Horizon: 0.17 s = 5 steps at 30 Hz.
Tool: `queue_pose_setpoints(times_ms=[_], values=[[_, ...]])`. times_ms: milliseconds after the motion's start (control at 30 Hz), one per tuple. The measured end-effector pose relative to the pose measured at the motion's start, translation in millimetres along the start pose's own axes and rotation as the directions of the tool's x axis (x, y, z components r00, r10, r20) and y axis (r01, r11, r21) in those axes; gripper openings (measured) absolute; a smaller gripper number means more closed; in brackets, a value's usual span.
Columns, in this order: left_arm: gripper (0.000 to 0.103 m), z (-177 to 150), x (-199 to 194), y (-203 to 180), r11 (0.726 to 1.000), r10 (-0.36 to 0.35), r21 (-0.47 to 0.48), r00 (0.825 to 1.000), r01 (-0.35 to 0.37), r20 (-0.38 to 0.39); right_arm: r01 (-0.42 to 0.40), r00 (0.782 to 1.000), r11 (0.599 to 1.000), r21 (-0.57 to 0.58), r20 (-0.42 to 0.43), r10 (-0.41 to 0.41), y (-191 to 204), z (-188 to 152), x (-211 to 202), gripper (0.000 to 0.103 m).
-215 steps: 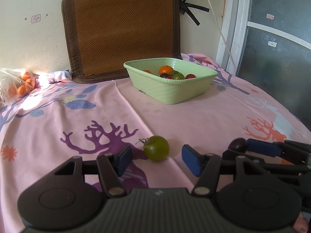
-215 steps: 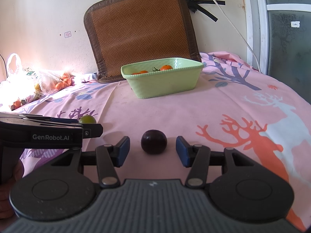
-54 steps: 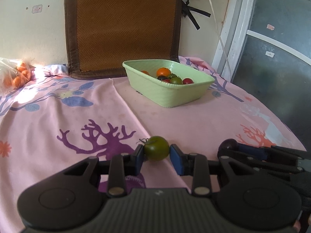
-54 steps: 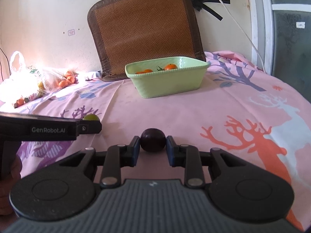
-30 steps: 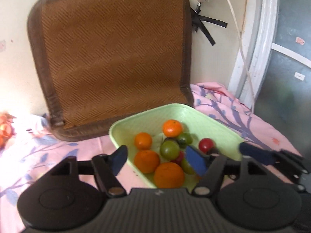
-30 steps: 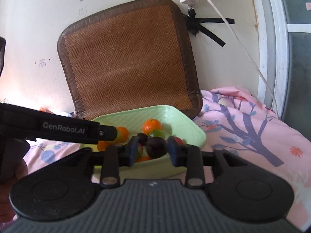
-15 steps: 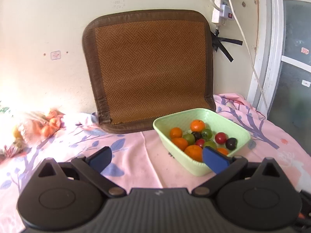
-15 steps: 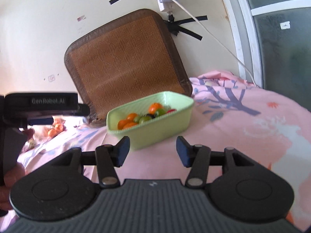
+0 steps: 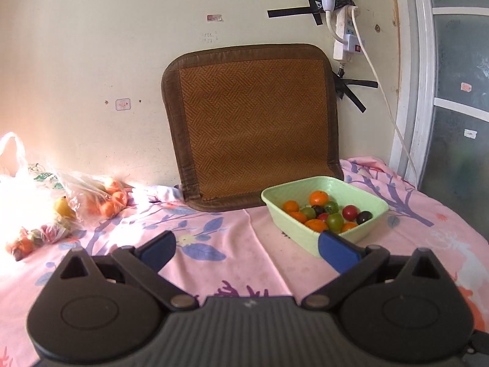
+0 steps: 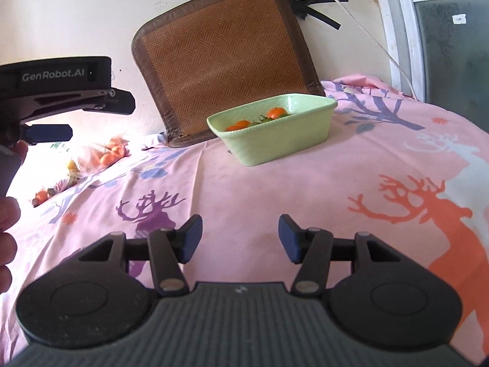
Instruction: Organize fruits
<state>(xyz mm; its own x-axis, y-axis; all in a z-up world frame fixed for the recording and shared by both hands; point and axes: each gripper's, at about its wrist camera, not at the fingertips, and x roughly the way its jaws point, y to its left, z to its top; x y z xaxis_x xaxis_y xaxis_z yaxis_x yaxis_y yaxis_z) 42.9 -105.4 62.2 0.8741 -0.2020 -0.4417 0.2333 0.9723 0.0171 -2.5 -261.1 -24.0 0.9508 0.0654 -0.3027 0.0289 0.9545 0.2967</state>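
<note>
A pale green basket (image 9: 374, 218) stands on the pink cloth near the wall and holds several fruits: oranges, green tomatoes, a red one and a dark plum (image 9: 364, 216). The basket also shows in the right wrist view (image 10: 293, 140), with oranges (image 10: 276, 112) peeking over its rim. My left gripper (image 9: 246, 249) is wide open and empty, held high and well back from the basket. My right gripper (image 10: 240, 238) is open and empty, low over the bare cloth. The left gripper shows at the left of the right wrist view (image 10: 65, 113).
A brown woven mat (image 9: 255, 128) leans on the wall behind the basket. Plastic bags of oranges and other fruit (image 9: 91, 197) lie at the far left. A power strip and cable (image 9: 348, 42) hang on the wall. A glass door (image 9: 458, 107) stands at the right.
Both grippers carried their fruit to the basket and let go, the green tomato and the dark plum now lie in it. Both have since drawn back, open and empty.
</note>
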Motion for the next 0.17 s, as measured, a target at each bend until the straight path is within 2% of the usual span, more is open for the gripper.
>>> queue_pose_setpoints(times_ms=[167], values=[[0.103,-3.1,-4.0,0.1,0.999,-0.034,0.014,0.999,0.034,-0.006,0.001,1.000,1.000,-0.019,-0.006,-0.001,7.6,-4.5,-3.7,0.059]])
